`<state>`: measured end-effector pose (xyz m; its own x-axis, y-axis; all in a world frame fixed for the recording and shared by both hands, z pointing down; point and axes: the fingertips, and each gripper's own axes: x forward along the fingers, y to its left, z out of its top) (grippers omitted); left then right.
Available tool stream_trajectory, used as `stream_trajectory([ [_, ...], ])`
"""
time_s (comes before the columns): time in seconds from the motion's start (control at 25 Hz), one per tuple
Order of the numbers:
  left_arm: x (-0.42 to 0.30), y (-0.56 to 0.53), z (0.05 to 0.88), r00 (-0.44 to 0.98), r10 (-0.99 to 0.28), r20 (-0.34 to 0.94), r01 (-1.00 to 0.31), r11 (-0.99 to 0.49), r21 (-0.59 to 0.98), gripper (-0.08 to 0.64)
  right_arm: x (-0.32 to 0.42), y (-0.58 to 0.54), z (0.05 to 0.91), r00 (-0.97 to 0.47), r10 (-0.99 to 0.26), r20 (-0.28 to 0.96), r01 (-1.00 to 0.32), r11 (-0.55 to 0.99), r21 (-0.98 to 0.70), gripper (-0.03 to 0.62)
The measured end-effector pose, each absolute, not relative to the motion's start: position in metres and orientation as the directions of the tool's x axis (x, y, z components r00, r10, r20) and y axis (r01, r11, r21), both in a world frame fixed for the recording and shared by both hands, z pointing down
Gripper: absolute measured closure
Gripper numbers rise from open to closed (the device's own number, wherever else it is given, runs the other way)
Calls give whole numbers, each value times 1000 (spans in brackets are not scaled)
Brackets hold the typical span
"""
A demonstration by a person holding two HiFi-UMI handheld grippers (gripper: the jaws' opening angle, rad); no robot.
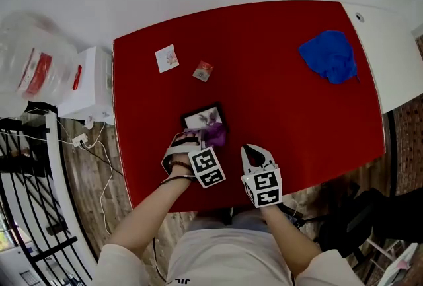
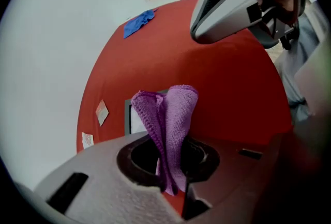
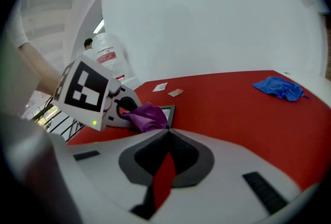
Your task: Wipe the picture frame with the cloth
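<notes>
right gripper [image 1: 254,150] held closed, nothing gripped, above near edge of red table [image 1: 291,119] | purple cloth [image 1: 213,137] clamped in left gripper [image 1: 197,140], held over near right corner of picture frame [image 1: 200,119], laid flat | two small cards [image 1: 167,58] seen beyond | blue cloth [image 1: 328,55] far right

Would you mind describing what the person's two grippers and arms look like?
Both the left gripper and right gripper have pale grey moulded shells with a dark lining, each carrying a white cube printed with black square markers. The person wears a light short-sleeved top, with dark bands round the left wrist.
</notes>
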<state>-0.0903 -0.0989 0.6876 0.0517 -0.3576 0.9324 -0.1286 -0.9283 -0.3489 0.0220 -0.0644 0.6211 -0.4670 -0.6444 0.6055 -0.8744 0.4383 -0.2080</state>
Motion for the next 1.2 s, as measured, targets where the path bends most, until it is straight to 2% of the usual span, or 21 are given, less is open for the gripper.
stream_trajectory([
  [0.28,-89,-88,683,71,-351,934,-135,-931,-340,500,24,-65,624,-459,-646,610,-879,431,-204,588],
  [0.48,-90,-121,674,101,-350,931,-226,-920,-321,500,31,-61,622,-450,-651,611,-883,425,-198,588],
  [0.6,-93,-152,674,79,-361,929,-237,-912,-334,499,36,-53,624,-447,-644,621,-884,426,-194,588],
  [1.0,-97,-188,692,-3,-353,936,-210,-915,-346,500,52,-41,632,-434,-638,636,-891,410,-196,589],
  [1.2,-87,-163,693,0,-333,943,-138,-934,-330,500,54,-43,634,-437,-636,636,-889,412,-199,589],
])
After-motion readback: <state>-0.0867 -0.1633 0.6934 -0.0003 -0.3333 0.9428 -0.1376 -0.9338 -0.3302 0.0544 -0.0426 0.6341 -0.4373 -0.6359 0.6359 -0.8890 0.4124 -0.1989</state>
